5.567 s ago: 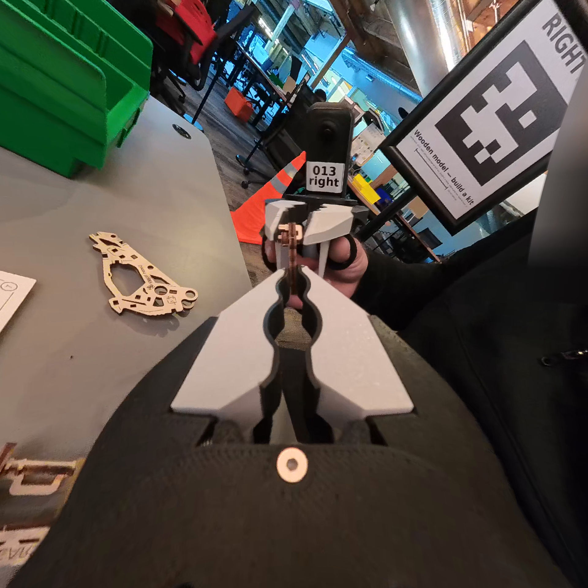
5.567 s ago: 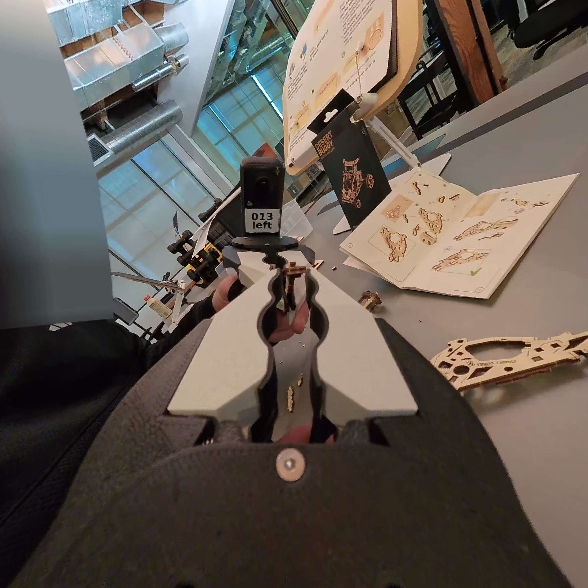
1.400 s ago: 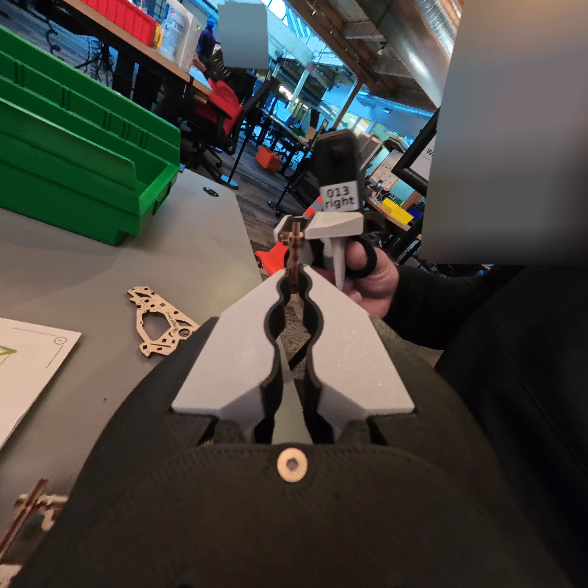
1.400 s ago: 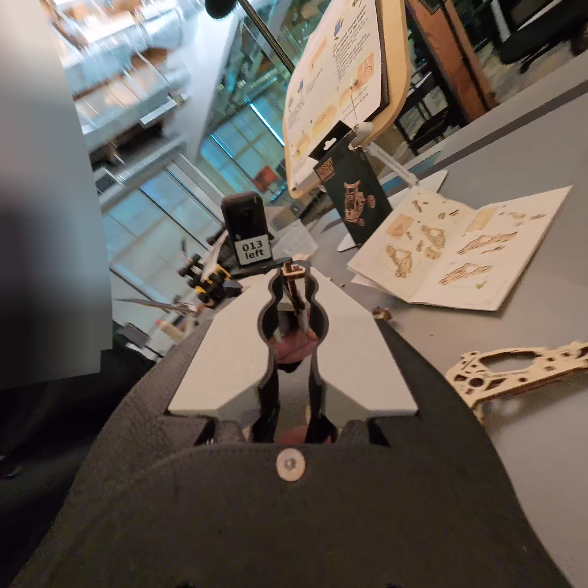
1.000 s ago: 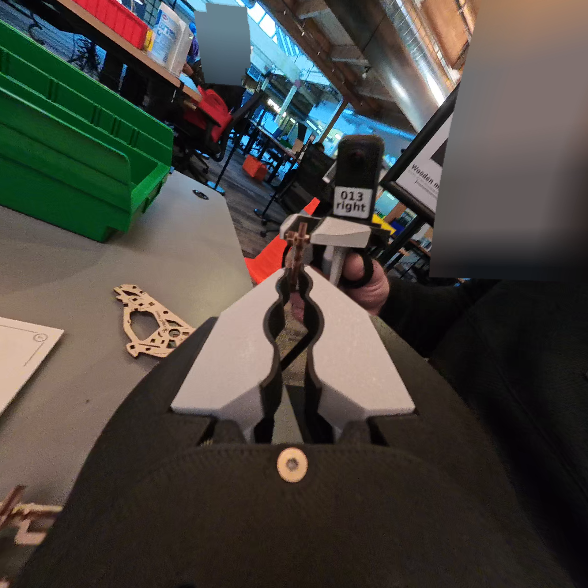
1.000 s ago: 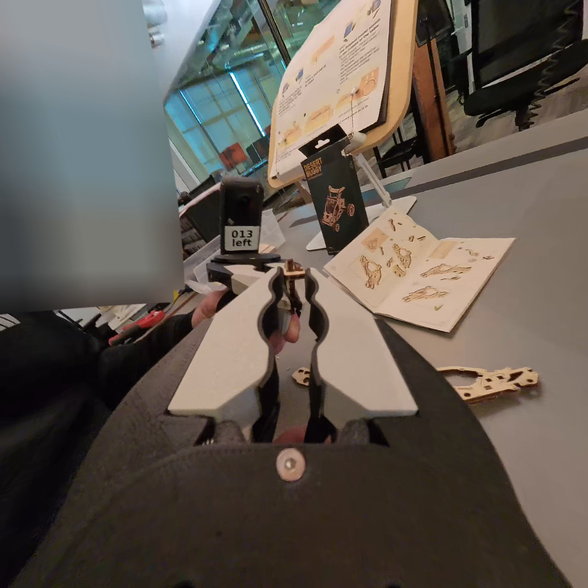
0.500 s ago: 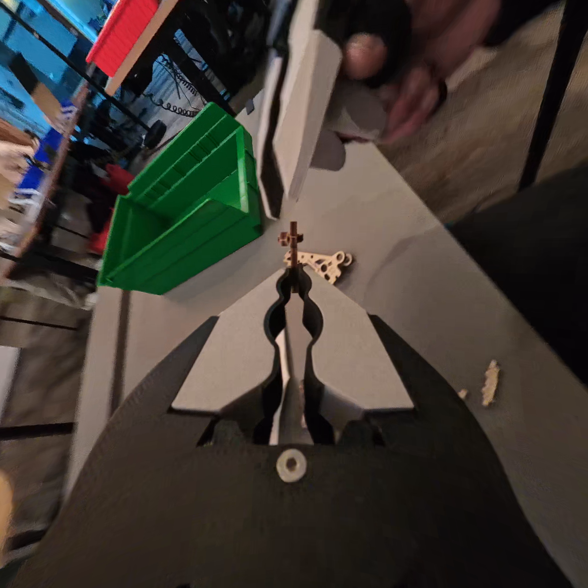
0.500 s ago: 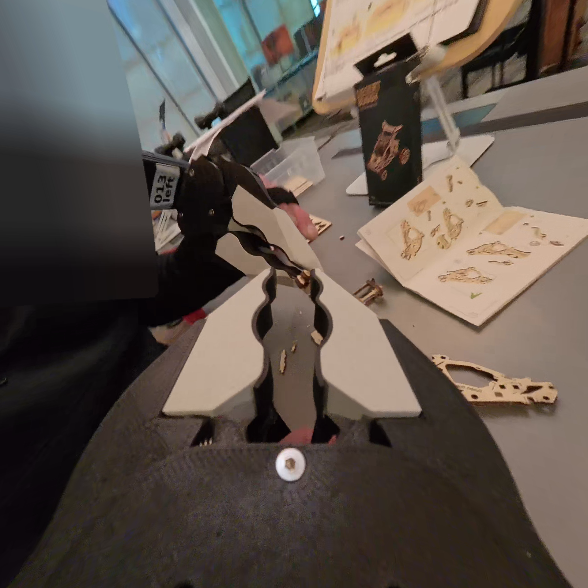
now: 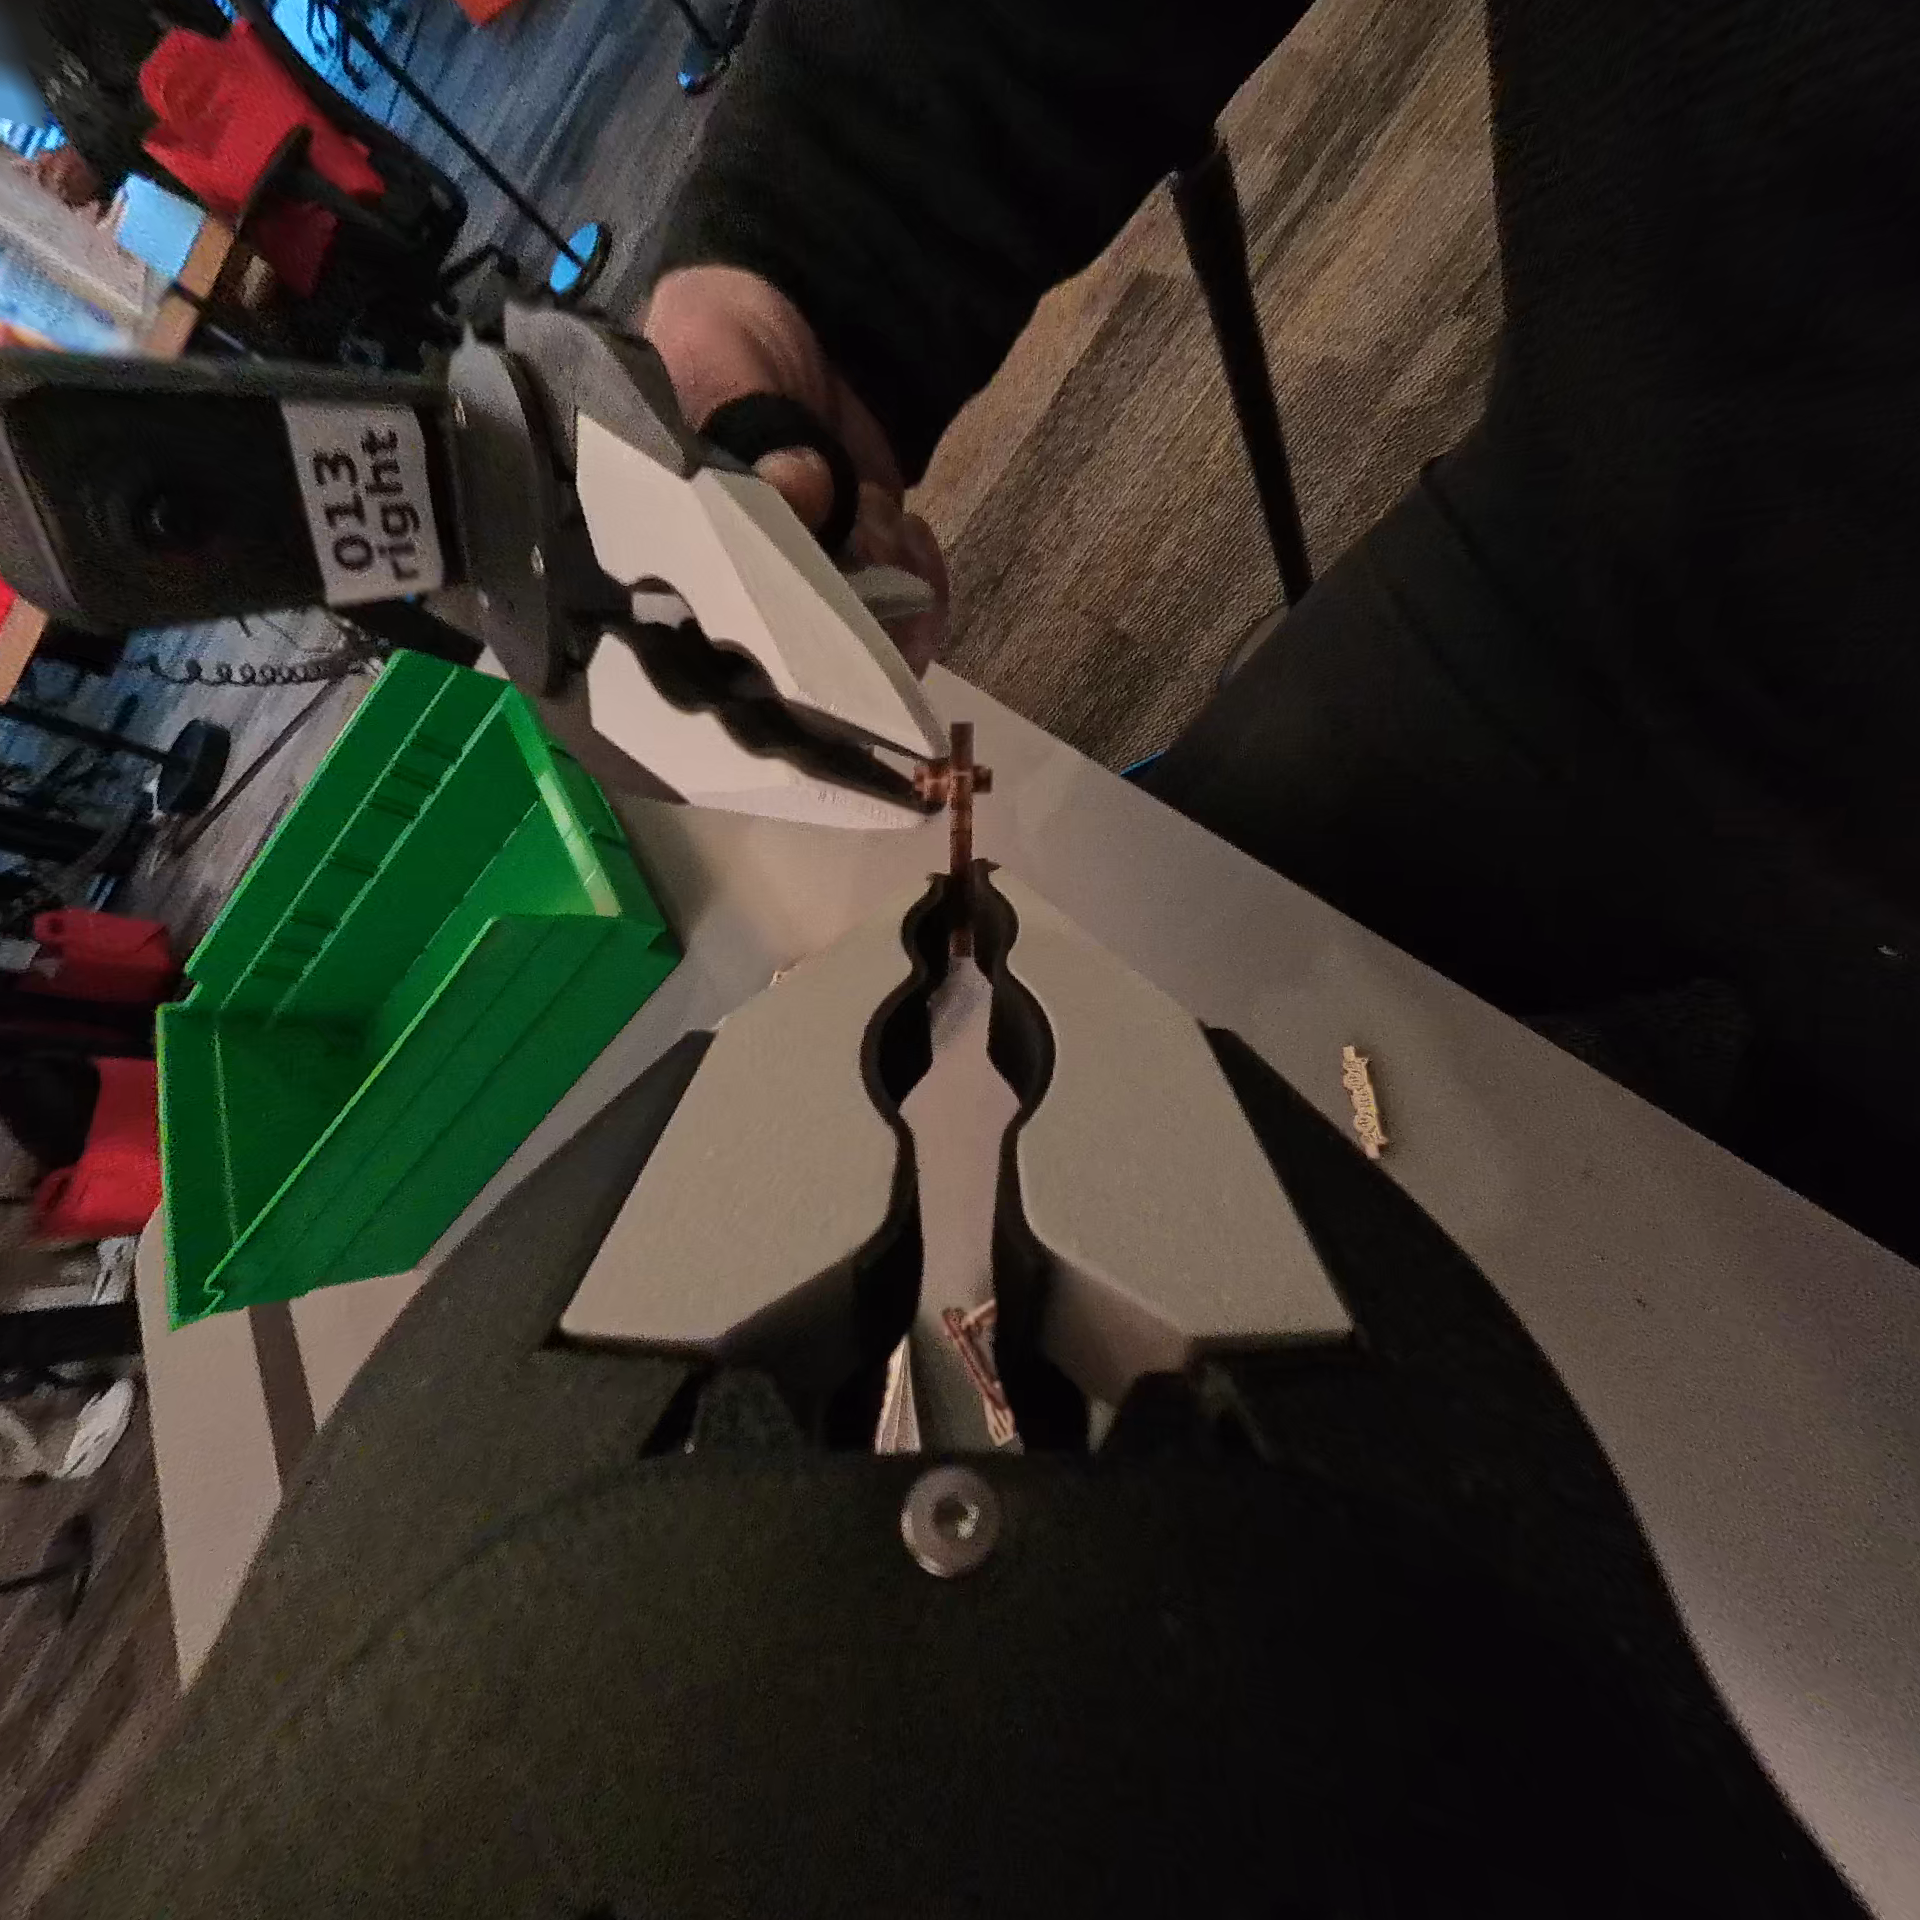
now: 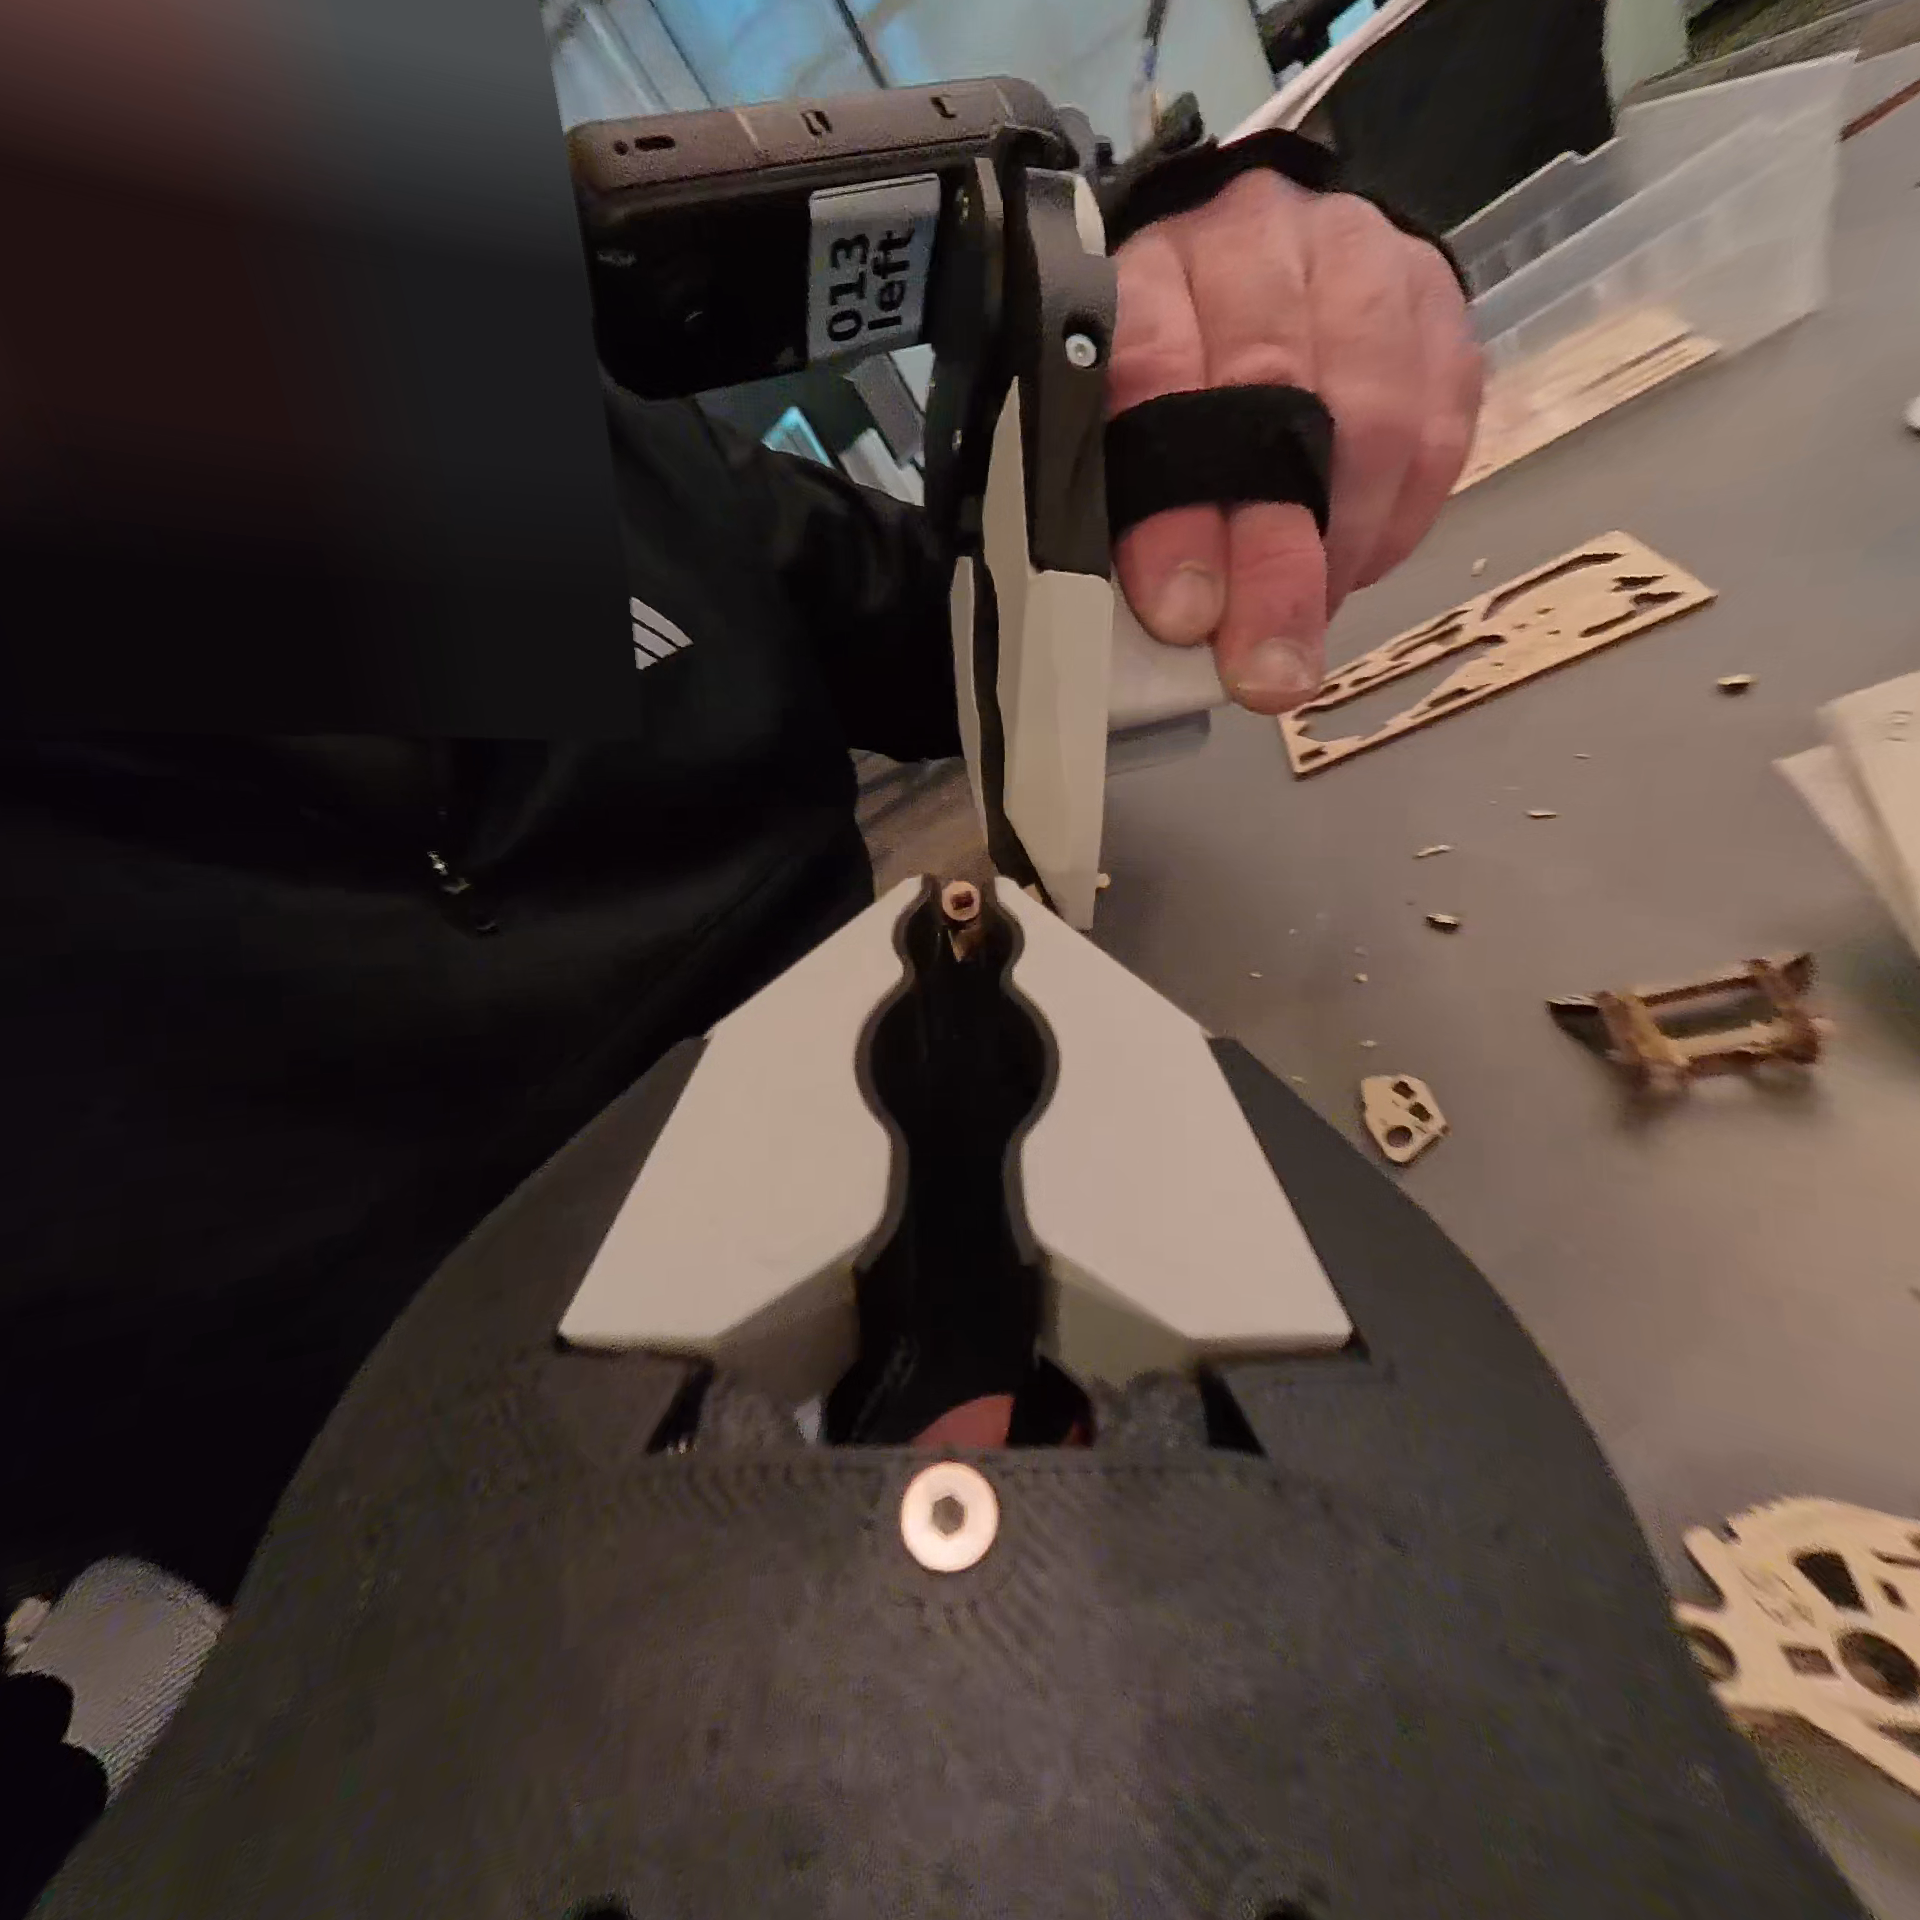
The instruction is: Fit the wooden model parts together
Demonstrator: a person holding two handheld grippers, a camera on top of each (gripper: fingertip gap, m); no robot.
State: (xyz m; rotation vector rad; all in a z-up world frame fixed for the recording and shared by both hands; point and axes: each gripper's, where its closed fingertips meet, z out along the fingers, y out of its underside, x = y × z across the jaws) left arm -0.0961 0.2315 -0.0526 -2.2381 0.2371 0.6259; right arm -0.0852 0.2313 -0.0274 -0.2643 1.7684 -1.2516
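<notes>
My left gripper (image 9: 961, 883) is shut on a thin brown wooden stick (image 9: 961, 831) that points forward out of its fingertips. A small wooden cross piece (image 9: 956, 774) sits near the stick's far end. My right gripper (image 9: 925, 781) comes in from the upper left there, its tips closed on that cross piece. In the right wrist view, my right gripper (image 10: 961, 904) pinches a small round wooden piece with a square hole (image 10: 958, 902) at its very tips. The left gripper (image 10: 1039, 894) hangs down from above, tips beside mine.
A green bin (image 9: 416, 987) stands on the grey table (image 9: 1558, 1247) at left, a wood scrap (image 9: 1361, 1101) lies at right. Right wrist view: a fretted wooden sheet (image 10: 1486, 644), a small frame assembly (image 10: 1694, 1023), a small plate (image 10: 1403, 1117), a clear box (image 10: 1662, 208), another sheet (image 10: 1818, 1642). My two grippers' fingertips are within a few centimetres of each other.
Both grippers swung from facing each other down towards the table. My right gripper stood open and off the stick half a second ago; its pads have come together once more on the small piece.
</notes>
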